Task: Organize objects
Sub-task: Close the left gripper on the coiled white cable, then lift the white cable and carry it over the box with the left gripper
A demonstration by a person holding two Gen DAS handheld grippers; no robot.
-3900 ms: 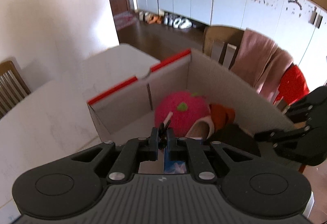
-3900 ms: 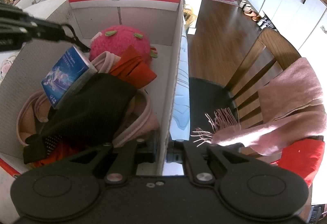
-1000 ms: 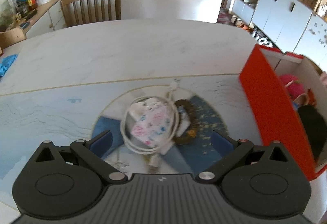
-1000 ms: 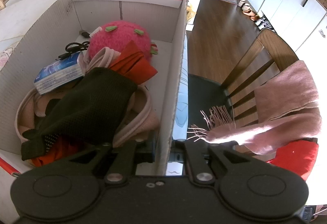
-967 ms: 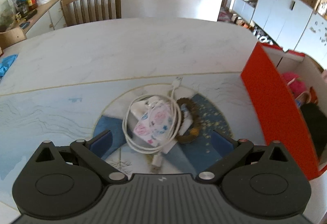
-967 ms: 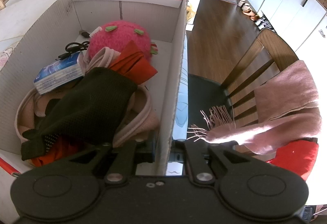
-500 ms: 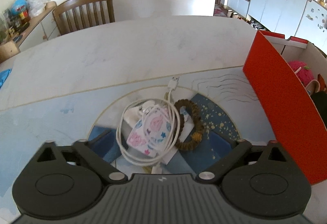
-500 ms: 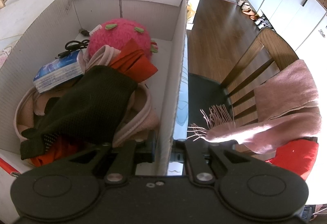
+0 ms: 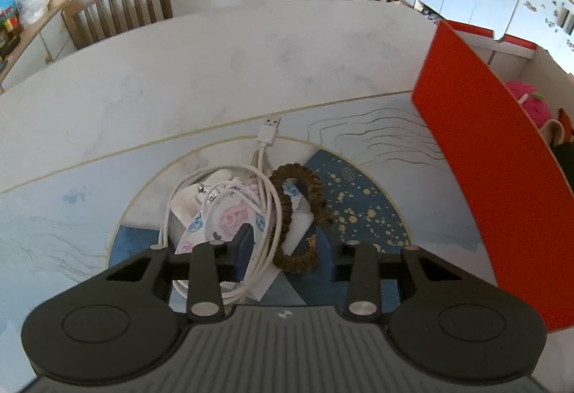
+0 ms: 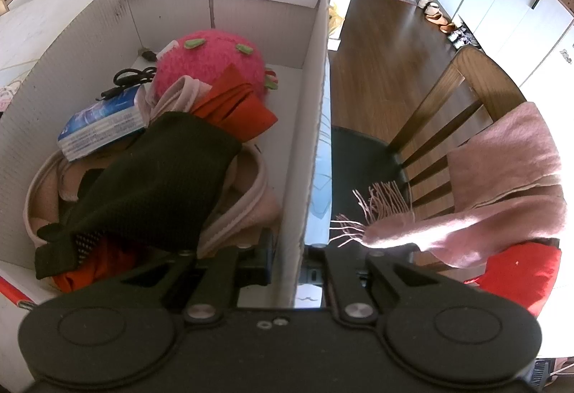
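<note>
A coiled white USB cable point(image 9: 229, 199), a patterned face mask point(image 9: 229, 217) and a brown scrunchie point(image 9: 297, 210) lie piled on the blue-and-white mat point(image 9: 362, 213). My left gripper point(image 9: 285, 249) hangs low over the pile. Its jaws are closing, with cable strands and the scrunchie's near edge between them; I see no firm pinch. My right gripper point(image 10: 288, 265) is shut on the right wall of the cardboard box point(image 10: 315, 127). Inside the box are a pink plush point(image 10: 215, 63), a blue tissue pack point(image 10: 104, 124), a black cloth point(image 10: 154, 185) and slippers.
The box's red outer wall point(image 9: 495, 178) rises just right of the mat. A wooden chair point(image 9: 118, 5) stands at the table's far side. Beside the box another chair point(image 10: 448, 99) carries a pink scarf point(image 10: 502, 185) and a red cloth point(image 10: 516, 278).
The left gripper has come down closer to the pile and its jaws have narrowed from wide apart around the cable and scrunchie. The right gripper has stayed on the box wall.
</note>
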